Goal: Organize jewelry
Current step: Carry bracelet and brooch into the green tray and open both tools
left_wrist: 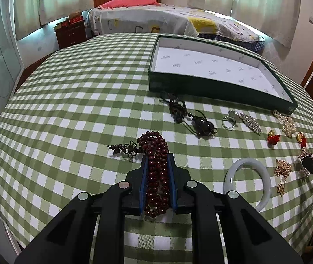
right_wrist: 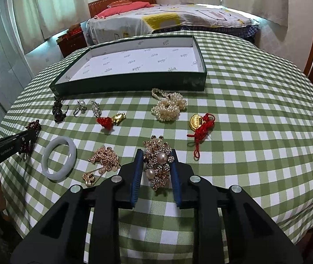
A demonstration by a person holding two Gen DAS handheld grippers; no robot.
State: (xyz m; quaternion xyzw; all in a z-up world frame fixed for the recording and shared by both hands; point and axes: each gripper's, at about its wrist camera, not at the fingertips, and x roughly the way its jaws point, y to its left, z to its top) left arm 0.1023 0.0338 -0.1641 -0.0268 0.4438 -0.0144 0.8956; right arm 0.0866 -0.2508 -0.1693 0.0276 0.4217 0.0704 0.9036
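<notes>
Both fingers (left_wrist: 171, 176) tight around beads (left_wrist: 156, 167)

A bunched strand of dark red wooden beads (left_wrist: 157, 171) with a knotted tassel lies on the green checked tabletop (left_wrist: 79, 114). Beyond it lie a black cord pendant with a dark gourd bead (left_wrist: 191, 118), a silver ring (left_wrist: 229, 122) and a rhinestone hair clip (left_wrist: 250, 122). A pale jade bangle (right_wrist: 59, 158) lies flat beside a heap of gold chain (right_wrist: 103, 160). A gold rhinestone brooch with two pearls (right_wrist: 158, 162) sits near a white pearl cluster (right_wrist: 169, 107) and two gold charms with red cord (right_wrist: 200, 125), (right_wrist: 112, 120). The shallow dark green box with white lining (right_wrist: 134, 81) stands open behind them.
</notes>
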